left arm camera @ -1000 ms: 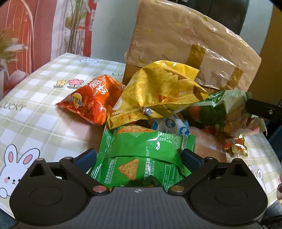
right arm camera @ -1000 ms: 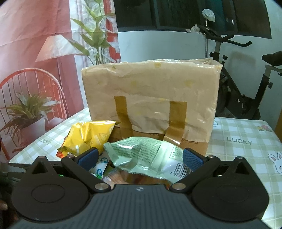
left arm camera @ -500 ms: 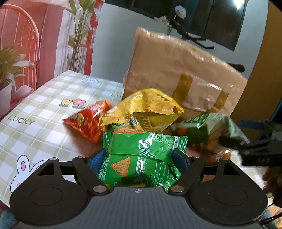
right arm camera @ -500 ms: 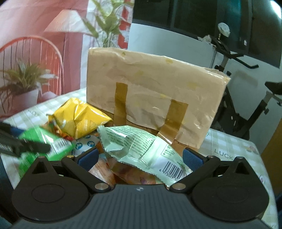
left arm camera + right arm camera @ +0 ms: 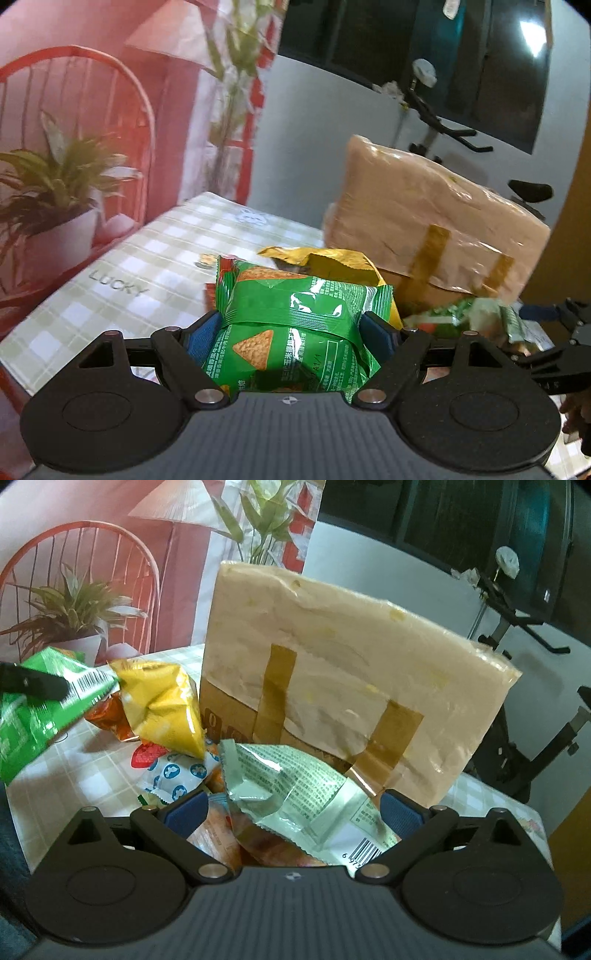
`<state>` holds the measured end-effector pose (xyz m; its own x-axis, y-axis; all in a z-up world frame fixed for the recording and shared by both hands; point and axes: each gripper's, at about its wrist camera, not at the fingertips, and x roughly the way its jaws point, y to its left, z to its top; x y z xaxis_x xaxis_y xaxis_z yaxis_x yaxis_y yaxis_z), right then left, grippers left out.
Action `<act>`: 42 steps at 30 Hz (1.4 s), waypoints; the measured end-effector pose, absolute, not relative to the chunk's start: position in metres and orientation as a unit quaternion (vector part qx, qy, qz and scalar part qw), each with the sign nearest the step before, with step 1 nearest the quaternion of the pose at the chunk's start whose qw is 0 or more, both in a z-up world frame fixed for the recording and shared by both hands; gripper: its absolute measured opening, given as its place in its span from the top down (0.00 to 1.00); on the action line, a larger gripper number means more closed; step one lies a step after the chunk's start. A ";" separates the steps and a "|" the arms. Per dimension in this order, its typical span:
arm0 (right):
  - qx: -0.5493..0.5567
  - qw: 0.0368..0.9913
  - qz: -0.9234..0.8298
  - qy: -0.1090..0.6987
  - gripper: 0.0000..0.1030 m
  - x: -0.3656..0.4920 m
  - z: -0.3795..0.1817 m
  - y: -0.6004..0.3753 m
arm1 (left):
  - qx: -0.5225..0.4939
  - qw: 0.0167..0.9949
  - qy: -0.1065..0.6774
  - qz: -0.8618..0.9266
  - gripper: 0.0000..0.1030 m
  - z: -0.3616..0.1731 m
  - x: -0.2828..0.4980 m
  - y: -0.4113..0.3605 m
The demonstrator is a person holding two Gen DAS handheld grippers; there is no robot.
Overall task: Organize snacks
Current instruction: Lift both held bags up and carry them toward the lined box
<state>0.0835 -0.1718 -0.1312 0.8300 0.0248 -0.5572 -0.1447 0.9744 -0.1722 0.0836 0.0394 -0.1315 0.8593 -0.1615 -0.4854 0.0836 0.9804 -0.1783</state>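
Left gripper (image 5: 291, 328): blue pads pressed into both sides of a green chip bag (image 5: 295, 325), bag held up off the checked tablecloth (image 5: 147, 266). Right gripper (image 5: 291, 808): pads clamped on a pale green packet (image 5: 295, 786), barcode end toward camera. Below and left of it, a yellow bag (image 5: 162, 701), orange bag (image 5: 107, 716), blue-dotted white packet (image 5: 173, 775) on the cloth. Taped brown paper bag (image 5: 351, 664) upright just behind the pile

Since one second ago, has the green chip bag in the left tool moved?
Yes. The green chip bag, clamped in the left tool, has gone up: it was lying low among the pile, and now it hides part of the yellow bag.
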 end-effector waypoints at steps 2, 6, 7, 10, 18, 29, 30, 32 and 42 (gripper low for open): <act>-0.108 0.950 0.043 0.291 0.03 0.086 -0.133 -0.172 | -0.078 0.964 0.251 -0.050 0.19 -0.129 0.083 0.041; -0.111 0.948 0.039 0.294 0.03 0.087 -0.135 -0.172 | -0.086 0.965 0.245 -0.023 0.19 -0.125 0.081 0.052; -0.111 0.949 0.039 0.294 0.03 0.087 -0.136 -0.173 | -0.088 0.965 0.245 -0.016 0.19 -0.126 0.081 0.054; -0.117 0.948 0.037 0.295 0.03 0.088 -0.138 -0.171 | -0.094 0.966 0.240 0.004 0.19 -0.124 0.081 0.059; -0.137 0.941 0.024 0.310 0.03 0.100 -0.154 -0.176 | -0.093 0.970 0.226 0.009 0.19 -0.119 0.079 0.057; -0.134 0.942 0.021 0.308 0.10 0.096 -0.162 -0.174 | -0.082 0.971 0.226 -0.004 0.19 -0.123 0.079 0.054; -0.132 0.943 0.022 0.306 0.12 0.095 -0.161 -0.174 | -0.082 0.971 0.225 -0.004 0.19 -0.123 0.079 0.054; -0.131 0.945 0.015 0.300 0.24 0.091 -0.159 -0.175 | -0.082 0.971 0.224 -0.004 0.19 -0.123 0.078 0.055; -0.106 0.959 0.059 0.255 0.28 0.067 -0.115 -0.180 | -0.070 0.977 0.201 -0.004 0.19 -0.114 0.077 0.052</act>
<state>0.0666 -0.1799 -0.1148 0.8634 0.0591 -0.5010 -0.1673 0.9705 -0.1738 0.0770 0.0518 -0.1137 0.9192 -0.0366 -0.3921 -0.0197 0.9901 -0.1387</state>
